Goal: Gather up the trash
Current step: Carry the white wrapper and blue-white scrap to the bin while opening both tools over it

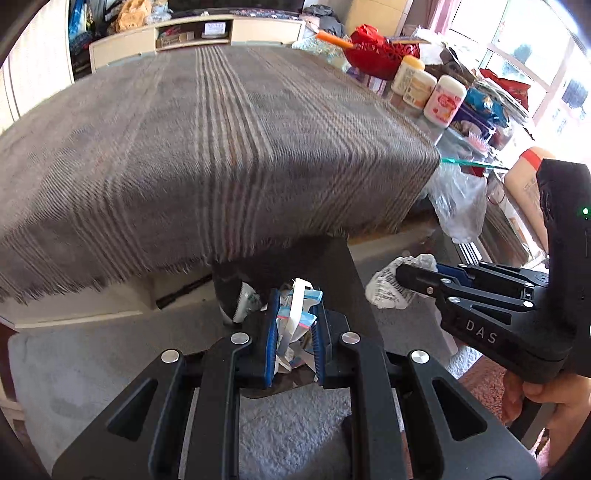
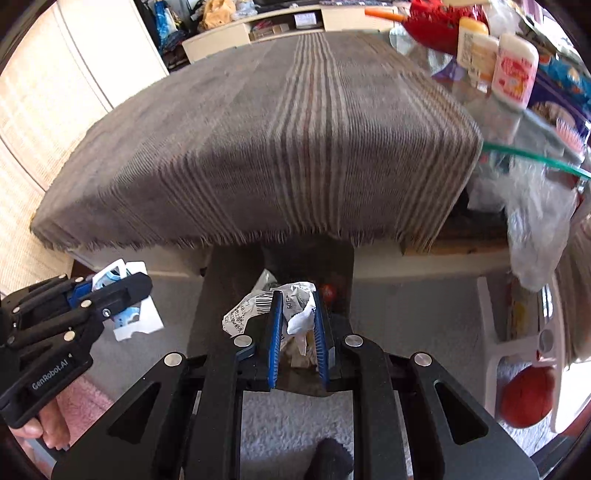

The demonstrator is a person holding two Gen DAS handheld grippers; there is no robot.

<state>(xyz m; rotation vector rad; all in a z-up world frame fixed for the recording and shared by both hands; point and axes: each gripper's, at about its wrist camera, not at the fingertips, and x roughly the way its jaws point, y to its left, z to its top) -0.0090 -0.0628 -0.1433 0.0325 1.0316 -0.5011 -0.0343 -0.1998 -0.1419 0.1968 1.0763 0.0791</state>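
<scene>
Risk first: both grippers are clamped on loose trash just below the near fringed edge of the striped cloth [image 1: 229, 147] on the table, left gripper [image 1: 295, 328] on a blue-and-white wrapper [image 1: 297, 314], right gripper [image 2: 298, 325] on crumpled paper [image 2: 258, 306], and a flapping strip or thin pinch could slip onto the grey carpet [image 1: 295, 417]. Writing: "DAS" and "GenRobot.AI" on the gripper bodies, barcode on the paper; jar [image 1: 443, 101] labels are blurred.

Jars [image 1: 424, 92] on the table right of the striped cloth [image 1: 207, 147], shelf unit [image 1: 195, 35] behind.
</scene>
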